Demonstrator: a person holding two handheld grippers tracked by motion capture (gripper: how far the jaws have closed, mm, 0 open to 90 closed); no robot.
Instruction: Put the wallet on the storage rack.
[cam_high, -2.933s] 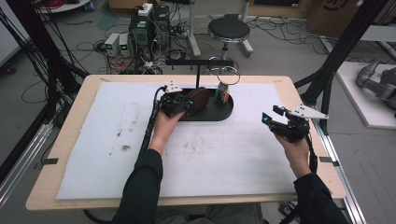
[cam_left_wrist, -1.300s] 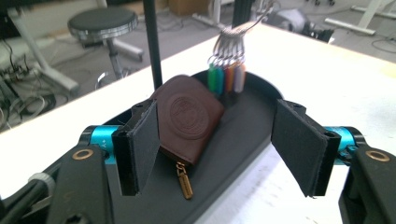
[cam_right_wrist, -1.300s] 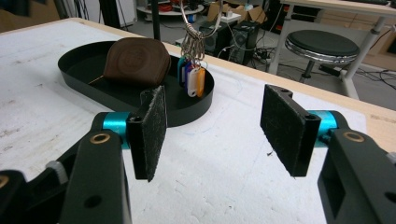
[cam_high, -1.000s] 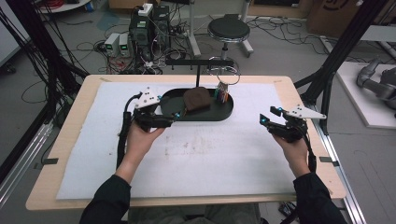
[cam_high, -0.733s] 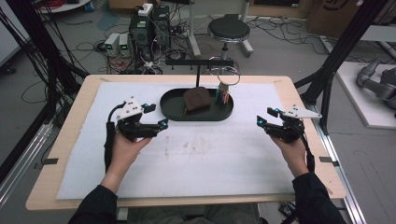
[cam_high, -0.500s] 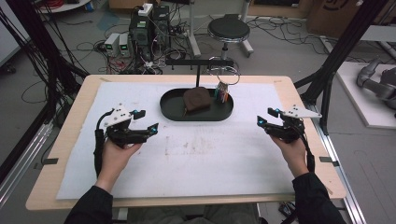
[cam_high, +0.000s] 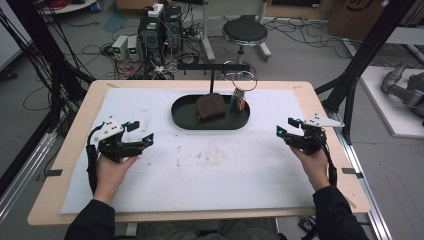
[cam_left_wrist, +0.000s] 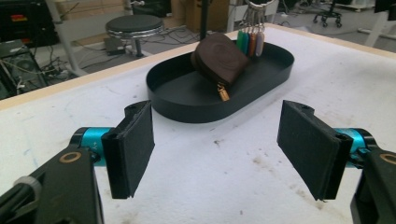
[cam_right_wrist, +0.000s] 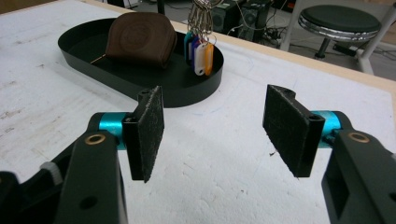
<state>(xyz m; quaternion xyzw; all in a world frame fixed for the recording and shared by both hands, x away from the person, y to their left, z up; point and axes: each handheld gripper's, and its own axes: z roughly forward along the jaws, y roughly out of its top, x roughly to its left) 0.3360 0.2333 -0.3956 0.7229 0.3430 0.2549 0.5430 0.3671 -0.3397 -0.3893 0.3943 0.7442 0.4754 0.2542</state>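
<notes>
Where tray (cam_high: 185, 120) sits — pouch (cam_high: 210, 106), keys (cam_high: 239, 102)

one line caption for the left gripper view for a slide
Open left claw faces a black oval tray holding a brown leather pouch.

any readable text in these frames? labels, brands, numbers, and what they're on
None can be read.
Brown pouch: a round embossed mark on its face, too faint to read.
Key tags: coloured, no lettering legible.
Cardboard box on the floor behind the table: a dark printed mark, cut off by the edge, unreadable.
Equipment on the floor: labels too small.
</notes>
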